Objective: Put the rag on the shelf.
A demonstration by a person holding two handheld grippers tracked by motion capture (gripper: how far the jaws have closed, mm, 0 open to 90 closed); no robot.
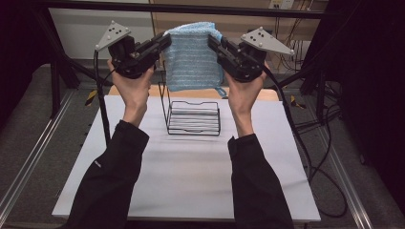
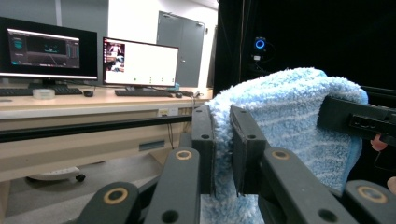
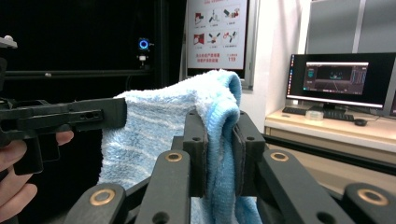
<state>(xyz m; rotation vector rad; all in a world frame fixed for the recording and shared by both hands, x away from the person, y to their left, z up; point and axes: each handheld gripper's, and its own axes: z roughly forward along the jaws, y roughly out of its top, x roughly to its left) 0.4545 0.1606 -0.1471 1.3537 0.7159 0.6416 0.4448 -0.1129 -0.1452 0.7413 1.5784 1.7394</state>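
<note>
While held above wire rack, blue towel pinched by L gripper & R gripper; no legible label

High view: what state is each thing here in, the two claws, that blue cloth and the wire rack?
Left claw: shut on the towel's top left corner.
Right claw: shut on the towel's top right corner.
Towel: blue, folded, held up in the air, hanging down between the claws.
Wire rack: empty, standing on the table under the towel.
</note>
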